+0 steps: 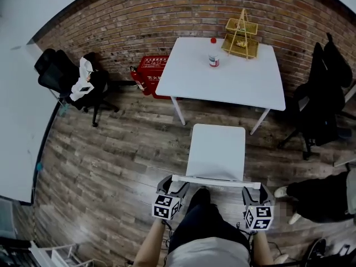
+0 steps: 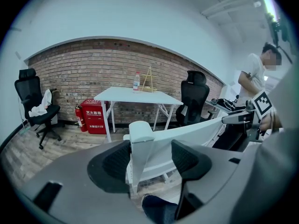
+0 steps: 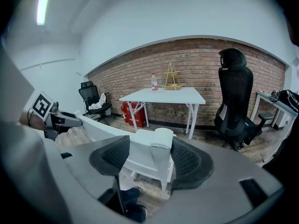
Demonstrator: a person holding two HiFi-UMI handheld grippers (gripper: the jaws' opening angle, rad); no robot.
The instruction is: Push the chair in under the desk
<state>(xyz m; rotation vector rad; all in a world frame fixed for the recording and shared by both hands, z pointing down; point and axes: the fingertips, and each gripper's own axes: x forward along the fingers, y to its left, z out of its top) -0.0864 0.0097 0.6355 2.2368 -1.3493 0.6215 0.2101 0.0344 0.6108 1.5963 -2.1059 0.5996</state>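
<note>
Forearms (image 1: 148, 248) ran forward and down at either side of the person's body, each hand carrying its tool level with the top rail of the white chair (image 1: 217, 149). The left gripper (image 2: 150, 154) stood with its jaws wide, straddling the left end of the backrest; the rail's corner lay against the left pad (image 2: 116, 160) and apart from the other. The right gripper (image 3: 149, 156) was likewise spread wide about the right end, with the corner close against its right pad (image 3: 187, 158).

The chair stood on the plank floor (image 1: 111, 160) just short of the white desk (image 1: 222, 77), its seat turned toward it and not yet beneath the top. The desk's near legs (image 1: 179, 111) stood wider apart than the seat.

On the desk were a bottle (image 1: 214, 59), a small red thing (image 1: 213, 40) and a wire stand (image 1: 241, 38). A red cabinet (image 1: 151, 74) sat against the brick wall (image 1: 139, 21) left of the desk. A black office chair (image 1: 58, 74) bearing a white cloth (image 1: 83, 81) stood far left, another office chair (image 1: 320, 102) to the right. A seated person's legs (image 1: 320, 196) lay near the right gripper.
</note>
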